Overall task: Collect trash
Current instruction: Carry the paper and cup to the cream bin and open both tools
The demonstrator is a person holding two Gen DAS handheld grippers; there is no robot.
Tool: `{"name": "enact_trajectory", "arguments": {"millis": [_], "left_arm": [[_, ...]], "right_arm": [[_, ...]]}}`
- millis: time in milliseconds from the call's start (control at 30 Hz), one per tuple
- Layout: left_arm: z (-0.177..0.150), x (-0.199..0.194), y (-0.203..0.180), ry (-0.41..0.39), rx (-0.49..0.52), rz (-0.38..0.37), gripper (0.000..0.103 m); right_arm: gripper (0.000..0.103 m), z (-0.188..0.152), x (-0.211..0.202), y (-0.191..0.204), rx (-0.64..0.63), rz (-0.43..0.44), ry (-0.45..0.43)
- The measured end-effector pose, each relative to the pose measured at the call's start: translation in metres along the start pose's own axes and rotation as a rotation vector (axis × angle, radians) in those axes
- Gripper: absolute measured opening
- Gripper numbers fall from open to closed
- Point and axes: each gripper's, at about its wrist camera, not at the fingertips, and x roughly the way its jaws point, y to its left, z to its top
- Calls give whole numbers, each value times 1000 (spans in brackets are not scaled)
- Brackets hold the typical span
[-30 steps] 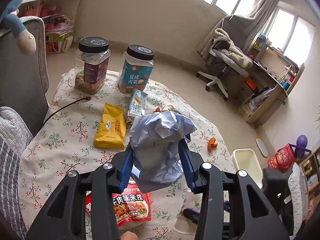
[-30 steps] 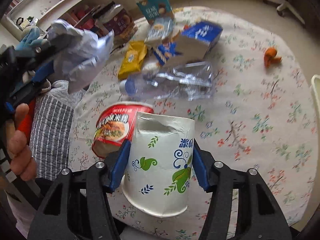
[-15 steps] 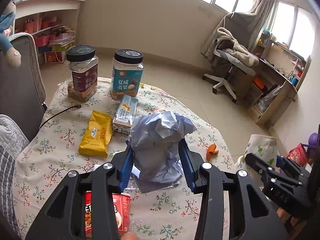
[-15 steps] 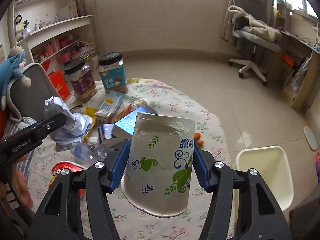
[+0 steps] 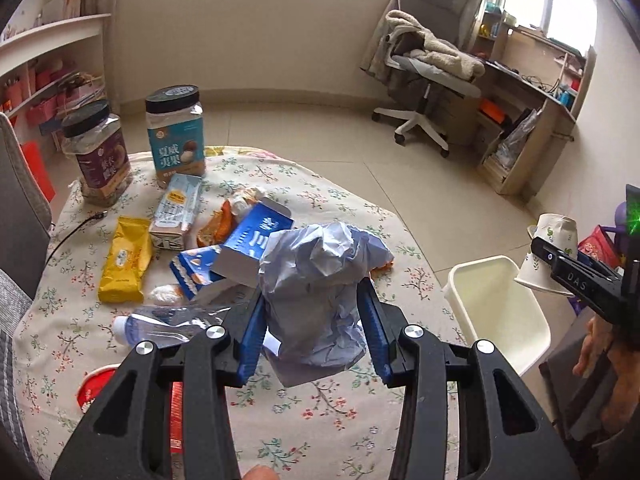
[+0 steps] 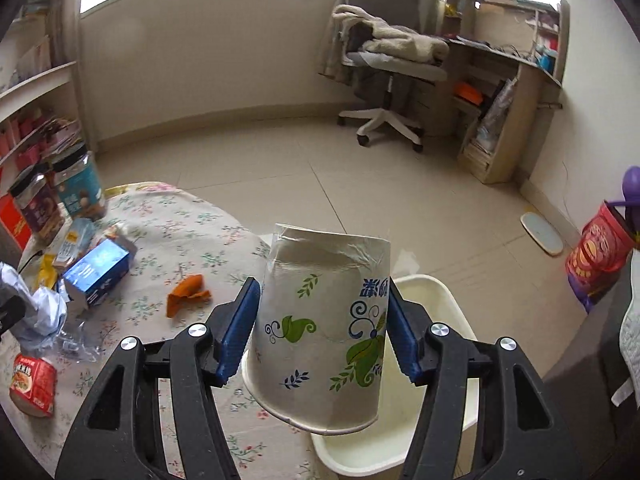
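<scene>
My left gripper (image 5: 312, 332) is shut on a crumpled pale blue paper wad (image 5: 320, 280) and holds it above the floral table (image 5: 328, 412). My right gripper (image 6: 320, 332) is shut on a white paper cup with green leaf print (image 6: 324, 332), held upside down over the cream bin (image 6: 424, 292). The cup (image 5: 550, 248) and the bin (image 5: 496, 312) also show at the right of the left wrist view. The wad (image 6: 36, 312) shows at the left edge of the right wrist view.
On the table lie a blue box (image 5: 256, 240), a yellow packet (image 5: 124, 260), a milk carton (image 5: 176, 212), a clear bottle (image 5: 160, 324), a red noodle cup (image 6: 34, 380), orange peel (image 6: 186, 292) and two jars (image 5: 176, 136). An office chair (image 6: 384, 76) and a desk stand beyond.
Both grippers have swung right, away from the table's middle. The cup has come over the bin. The wad has risen and moved towards the table's right side.
</scene>
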Motion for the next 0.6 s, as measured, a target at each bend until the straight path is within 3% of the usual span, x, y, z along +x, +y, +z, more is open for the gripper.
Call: {"name": "enact_trajectory", "arguments": {"millis": [167, 233, 300, 367, 600], "left_arm": [[4, 20, -50, 33, 51, -57, 44], [5, 31, -72, 52, 65, -89, 44], [6, 44, -94, 76, 73, -119, 44], [6, 57, -115, 103, 81, -150, 44], [7, 95, -180, 188, 100, -243, 44]], "right_arm": [[62, -4, 7, -41, 84, -48, 29], [68, -6, 8, -57, 128, -63, 51], [82, -7, 6, -74, 166, -107, 48], [87, -9, 4, -89, 183, -152, 48], [94, -21, -2, -138, 250, -259, 78]]}}
